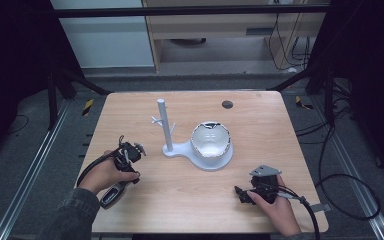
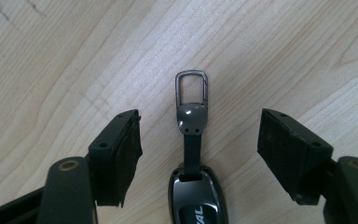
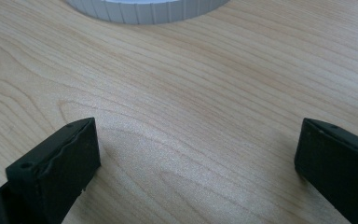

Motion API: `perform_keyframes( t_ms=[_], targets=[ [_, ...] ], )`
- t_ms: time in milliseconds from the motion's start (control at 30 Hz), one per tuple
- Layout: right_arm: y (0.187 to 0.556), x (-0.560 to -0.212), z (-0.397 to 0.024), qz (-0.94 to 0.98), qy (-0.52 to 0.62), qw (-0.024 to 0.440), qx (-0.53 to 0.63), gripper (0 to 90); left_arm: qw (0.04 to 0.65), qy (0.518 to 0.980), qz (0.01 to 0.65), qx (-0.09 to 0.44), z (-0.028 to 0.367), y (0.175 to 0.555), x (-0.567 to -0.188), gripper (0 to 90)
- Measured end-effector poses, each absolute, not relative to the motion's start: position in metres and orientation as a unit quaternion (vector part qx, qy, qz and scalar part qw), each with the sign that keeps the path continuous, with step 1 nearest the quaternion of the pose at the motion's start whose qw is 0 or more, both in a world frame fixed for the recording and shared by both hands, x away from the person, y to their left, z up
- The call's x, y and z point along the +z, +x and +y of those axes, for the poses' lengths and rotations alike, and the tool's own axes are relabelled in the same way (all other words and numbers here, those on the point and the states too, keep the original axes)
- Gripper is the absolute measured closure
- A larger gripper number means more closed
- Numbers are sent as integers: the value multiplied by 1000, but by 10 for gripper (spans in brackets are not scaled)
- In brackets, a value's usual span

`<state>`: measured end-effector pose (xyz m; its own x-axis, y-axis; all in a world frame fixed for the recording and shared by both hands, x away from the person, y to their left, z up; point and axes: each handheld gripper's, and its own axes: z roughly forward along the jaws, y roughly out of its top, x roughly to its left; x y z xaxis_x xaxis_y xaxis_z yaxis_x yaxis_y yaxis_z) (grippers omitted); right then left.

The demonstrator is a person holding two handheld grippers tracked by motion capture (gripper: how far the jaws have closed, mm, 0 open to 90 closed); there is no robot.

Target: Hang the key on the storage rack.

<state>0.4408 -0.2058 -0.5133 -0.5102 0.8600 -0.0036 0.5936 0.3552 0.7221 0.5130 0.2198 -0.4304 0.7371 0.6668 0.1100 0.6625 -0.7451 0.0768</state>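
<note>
While its two black jaws stand wide apart over the wooden table (image 1: pixel 190 200), the left gripper (image 2: pixel 198 140) straddles a dark key fob (image 2: pixel 196 198) lying flat between them, touching neither jaw; a short strap joins the fob to a grey metal clip (image 2: pixel 191 88). Across the table, the right gripper (image 3: pixel 196 163) also gapes wide above bare wood, gripping nothing. Beyond both, a white stand (image 1: pixel 200 155) with an upright post (image 1: pixel 164 125) carries a white bowl (image 1: pixel 210 140).
</note>
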Motion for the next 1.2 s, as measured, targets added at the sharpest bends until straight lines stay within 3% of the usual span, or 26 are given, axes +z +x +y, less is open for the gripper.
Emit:
perform_keyframes(
  t_ms=[700, 1200],
  targets=[
    [441, -513, -206, 800, 454, 195, 341, 5, 23, 923, 381, 38, 244, 512, -453, 578],
    [441, -513, -206, 799, 454, 195, 341, 4, 21, 922, 386, 32, 246, 514, -457, 661]
  ],
)
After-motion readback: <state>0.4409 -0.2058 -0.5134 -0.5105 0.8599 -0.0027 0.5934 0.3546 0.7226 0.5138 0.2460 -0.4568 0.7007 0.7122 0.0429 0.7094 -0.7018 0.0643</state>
